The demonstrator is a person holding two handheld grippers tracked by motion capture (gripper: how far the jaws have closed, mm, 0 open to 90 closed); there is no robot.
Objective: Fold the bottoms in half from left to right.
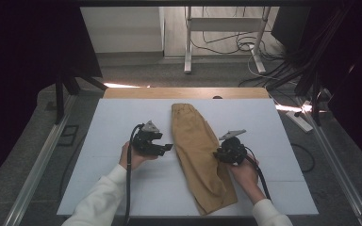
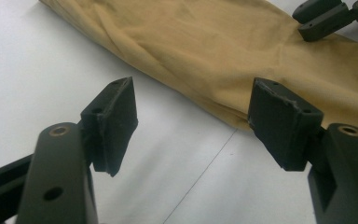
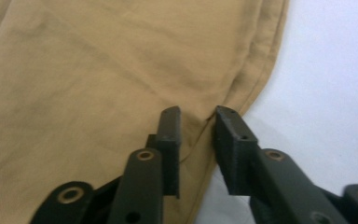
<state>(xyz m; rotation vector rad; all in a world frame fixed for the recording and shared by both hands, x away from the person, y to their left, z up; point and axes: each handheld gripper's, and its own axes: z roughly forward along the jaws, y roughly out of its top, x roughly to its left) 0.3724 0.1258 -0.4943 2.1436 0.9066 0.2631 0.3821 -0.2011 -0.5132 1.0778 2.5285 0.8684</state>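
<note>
Tan trousers (image 1: 198,150) lie folded lengthwise down the middle of the white table top (image 1: 118,122), waistband at the far end. My left gripper (image 1: 166,149) hovers just off their left edge, and its jaws stand wide apart over bare table (image 2: 193,121) with the cloth (image 2: 205,42) just beyond them. My right gripper (image 1: 218,153) rests at the trousers' right edge. Its jaws (image 3: 198,123) are drawn close with a narrow gap, the cloth's hemmed edge (image 3: 242,93) lying between them and no pad visibly pressing it. The right gripper's jaws (image 2: 326,18) also appear across the cloth in the left gripper view.
A wooden strip (image 1: 184,92) borders the table's far edge. Beyond it are a white desk frame (image 1: 226,28) and loose cables (image 1: 226,47) on the floor. A power strip (image 1: 299,120) lies at the right, and dark curtains hang on both sides.
</note>
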